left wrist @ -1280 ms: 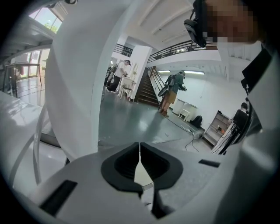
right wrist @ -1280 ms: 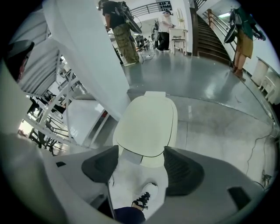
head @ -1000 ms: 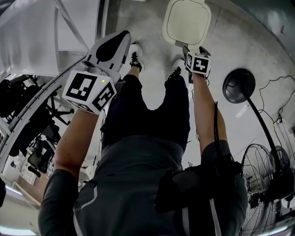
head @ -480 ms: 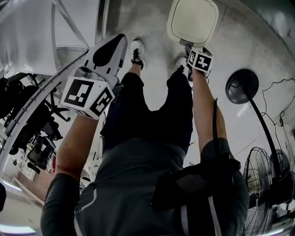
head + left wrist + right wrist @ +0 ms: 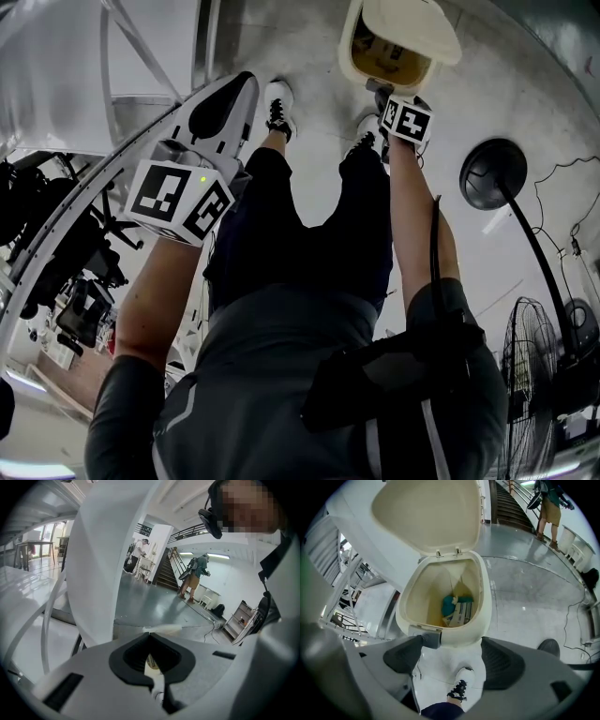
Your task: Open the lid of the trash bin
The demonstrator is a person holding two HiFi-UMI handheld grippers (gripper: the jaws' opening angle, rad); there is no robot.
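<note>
Basically done: the trash bin (image 5: 440, 632) stands on the floor (image 5: 525, 597) just ahead of the person's shoe (image 5: 461, 686). Its lid (image 5: 426, 513) is tipped up on the rear hinge, mouth wide open. Now the right gripper (image 5: 452, 651) hangs steeply down over the bin's front edge, released. Its jaws have just been opening and grasp nothing; only floor and shoe show between them. One jaw sits just beside the grey latch (image 5: 427, 638) on the front rim, contact unclear. Meanwhile the left gripper (image 5: 150, 639) is clenched and empty, held well apart from the bin.

Next, I'd judge: draw the right gripper back without bumping the rim, and check the lid holds.

Right gripper view shows the inside, with a teal wad (image 5: 450, 604) and a carton (image 5: 461, 613). Head view gives only a sliver of that but shows where both grippers sit. Left gripper view shows no bin clearly.
</note>
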